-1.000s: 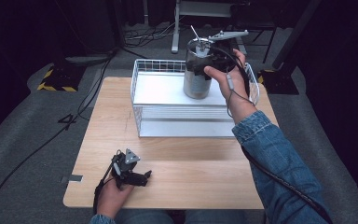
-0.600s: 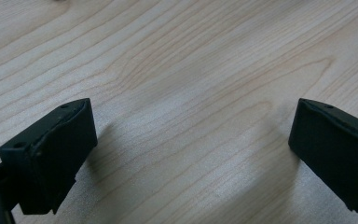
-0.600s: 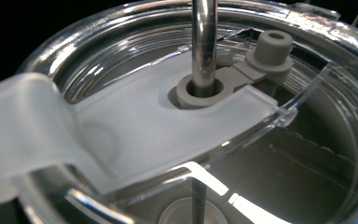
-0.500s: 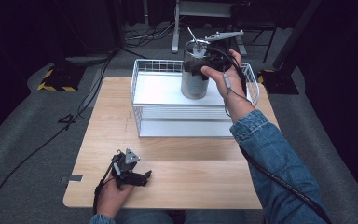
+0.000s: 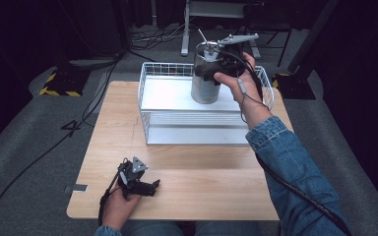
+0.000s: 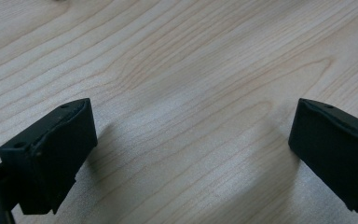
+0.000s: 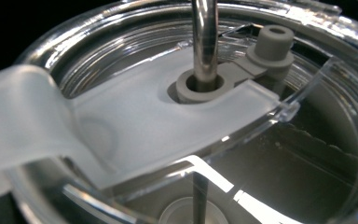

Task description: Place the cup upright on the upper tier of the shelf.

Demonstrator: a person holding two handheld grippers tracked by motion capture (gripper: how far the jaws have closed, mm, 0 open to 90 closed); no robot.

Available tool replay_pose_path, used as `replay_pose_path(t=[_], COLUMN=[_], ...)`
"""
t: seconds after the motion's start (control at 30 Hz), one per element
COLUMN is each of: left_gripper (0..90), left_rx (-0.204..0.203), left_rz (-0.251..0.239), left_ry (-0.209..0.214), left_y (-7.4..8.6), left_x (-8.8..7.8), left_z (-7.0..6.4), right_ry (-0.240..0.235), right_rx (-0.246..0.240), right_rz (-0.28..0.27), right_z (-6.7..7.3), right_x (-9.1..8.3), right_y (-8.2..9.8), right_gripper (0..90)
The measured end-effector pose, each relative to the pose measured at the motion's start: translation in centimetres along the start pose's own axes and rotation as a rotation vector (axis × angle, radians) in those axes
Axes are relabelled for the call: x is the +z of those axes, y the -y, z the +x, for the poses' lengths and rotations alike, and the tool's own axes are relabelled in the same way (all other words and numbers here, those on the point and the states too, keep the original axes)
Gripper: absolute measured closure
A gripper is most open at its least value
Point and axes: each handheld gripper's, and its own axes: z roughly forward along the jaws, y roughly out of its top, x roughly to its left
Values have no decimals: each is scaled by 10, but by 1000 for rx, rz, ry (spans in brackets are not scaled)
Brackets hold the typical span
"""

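From above, your right gripper [image 5: 215, 66] carries the steel tumbler [image 5: 205, 81] upright over the wire basket [image 5: 150, 105], jaws clamped on its upper body, so nothing spills. Your left gripper [image 5: 139, 181] rests low on the wooden table [image 5: 211, 169], out of the way. Left gripper view: jaws spread wide, bare wood between them. Right gripper view: you're right over the clear lid [image 7: 168, 126], metal straw [image 7: 204, 42] dead ahead; the jaws themselves are out of frame.

sleeve [image 5: 295, 167]: blue denim | left gripper [image 5: 153, 185]: black, grey three-cornered plate | cable [image 5: 300, 191]: black
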Motion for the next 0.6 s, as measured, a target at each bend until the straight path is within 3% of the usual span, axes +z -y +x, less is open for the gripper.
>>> replay_pose_path(t=[0.23, 0.33, 0.47, 0.6], left_gripper=[14, 14, 13, 13], left_rx=[0, 0, 0, 0], left_rz=[-1, -2, -2, -2], left_ry=[1, 0, 0, 0], left_y=[0, 0, 0, 0], left_x=[0, 0, 0, 0], left_z=[0, 0, 0, 0], right_ry=[-4, -8, -7, 6], right_rx=[56, 41, -19, -15], right_rz=[6, 22, 13, 21], right_z=[-1, -2, -1, 1], right_x=[2, 2, -5, -10], right_y=[3, 5, 4, 3], right_gripper=[7, 7, 3, 0])
